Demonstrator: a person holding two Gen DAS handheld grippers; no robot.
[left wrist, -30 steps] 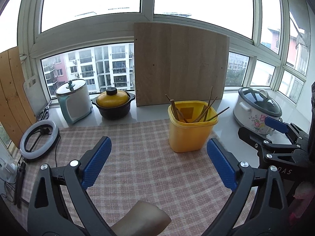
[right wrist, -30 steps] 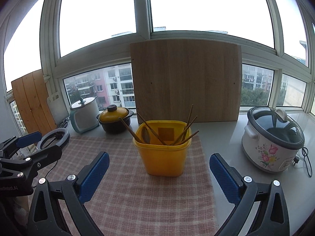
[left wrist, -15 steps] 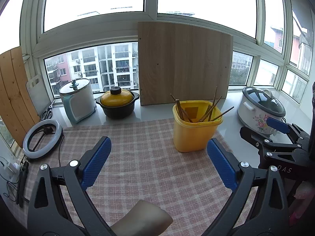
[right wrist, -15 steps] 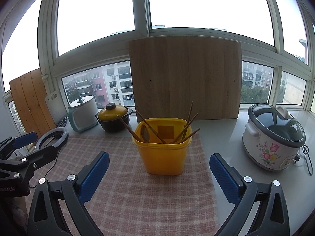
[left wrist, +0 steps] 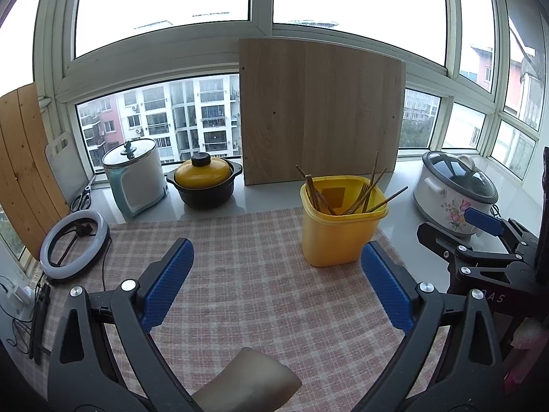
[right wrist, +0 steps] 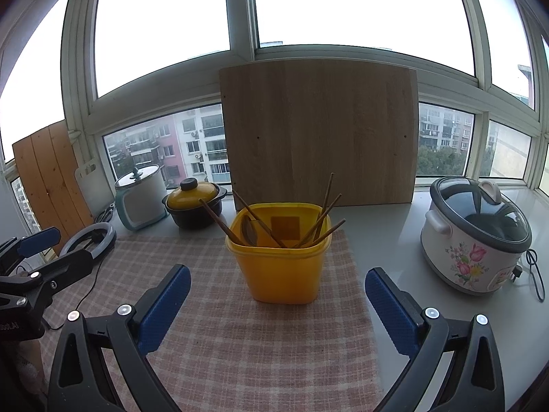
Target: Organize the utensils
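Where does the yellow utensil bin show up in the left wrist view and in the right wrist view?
Left wrist view: yellow utensil bin right of centre, on the checked cloth.
Right wrist view: the bin at centre, between the open tongs.
Shared landmark: the wooden board leaning on the window behind it.

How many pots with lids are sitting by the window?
3. A white and teal pot at the left, a yellow-lidded black pot beside it, and a flowered cooker with a glass lid at the right. Nothing suggests more, though the board could hide some.
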